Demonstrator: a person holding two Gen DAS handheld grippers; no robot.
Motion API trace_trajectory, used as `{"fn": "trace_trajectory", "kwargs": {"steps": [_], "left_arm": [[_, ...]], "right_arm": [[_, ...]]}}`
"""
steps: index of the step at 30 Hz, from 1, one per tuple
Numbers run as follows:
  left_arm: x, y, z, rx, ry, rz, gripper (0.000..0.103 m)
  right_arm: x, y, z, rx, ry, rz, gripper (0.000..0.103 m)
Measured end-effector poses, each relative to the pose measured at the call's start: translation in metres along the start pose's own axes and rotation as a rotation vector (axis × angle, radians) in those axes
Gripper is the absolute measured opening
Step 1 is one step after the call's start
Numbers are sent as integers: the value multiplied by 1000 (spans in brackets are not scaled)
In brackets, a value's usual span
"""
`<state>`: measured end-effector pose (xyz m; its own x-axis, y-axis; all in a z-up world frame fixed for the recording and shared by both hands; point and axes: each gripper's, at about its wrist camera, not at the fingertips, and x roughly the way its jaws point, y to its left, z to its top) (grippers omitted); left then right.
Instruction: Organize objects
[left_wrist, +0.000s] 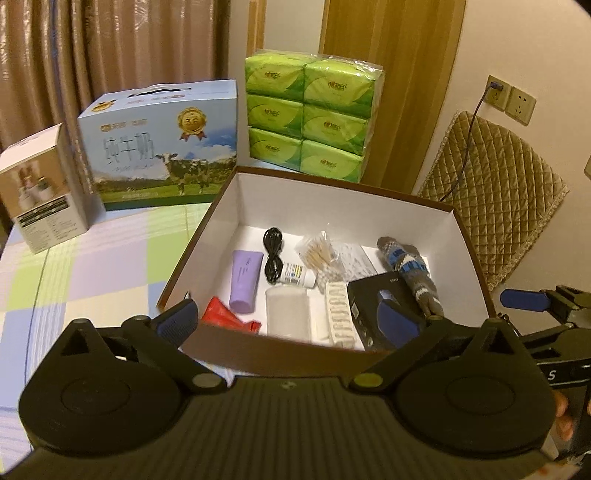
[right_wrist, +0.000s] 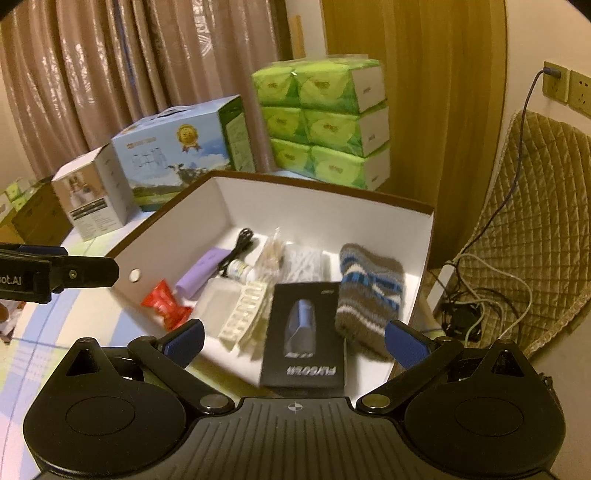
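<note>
An open brown box with a white inside (left_wrist: 332, 181) (right_wrist: 314, 188) sits on the checked tablecloth. In it lie a purple tube (left_wrist: 243, 280) (right_wrist: 201, 275), a black cable (left_wrist: 273, 258), a small white bottle (left_wrist: 297, 275), a bag of cotton swabs (left_wrist: 319, 254), a red packet (left_wrist: 227, 314) (right_wrist: 166, 302), a black product box (right_wrist: 306, 332) and a striped knit sock (left_wrist: 410, 269) (right_wrist: 369, 291). My left gripper (left_wrist: 288, 319) hovers open at the box's near wall, holding nothing. Over the near right corner my right gripper (right_wrist: 294, 340) is open and holds nothing.
Behind the box stand a blue milk carton (left_wrist: 162, 147), a stack of green tissue packs (left_wrist: 306, 114) and a small white carton (left_wrist: 40, 192). A quilted chair cover (left_wrist: 491, 192), wall sockets (left_wrist: 509, 99) and tangled cables (right_wrist: 472, 306) are on the right.
</note>
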<state>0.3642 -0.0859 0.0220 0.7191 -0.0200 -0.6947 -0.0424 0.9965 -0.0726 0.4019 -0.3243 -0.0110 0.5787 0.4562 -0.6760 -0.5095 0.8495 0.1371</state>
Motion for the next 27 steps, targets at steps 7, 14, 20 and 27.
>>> {"fn": "trace_trajectory", "kwargs": {"steps": [7,14,20,27], "left_arm": [[-30,-10,-29,8,-7,53,102],[-57,-13,-55,-43,4,89,102],[-79,-14,-73,-50,22,92,102],[-103,-7,-91,-45,37,61,102]], "right_arm": [[-18,9,-17,-17,18,36,101],[-37,17,-33,-33,36,69,101],[-58,23,-46,-15,31,71,101],[-88,36,-60,32,8,48,101]]}}
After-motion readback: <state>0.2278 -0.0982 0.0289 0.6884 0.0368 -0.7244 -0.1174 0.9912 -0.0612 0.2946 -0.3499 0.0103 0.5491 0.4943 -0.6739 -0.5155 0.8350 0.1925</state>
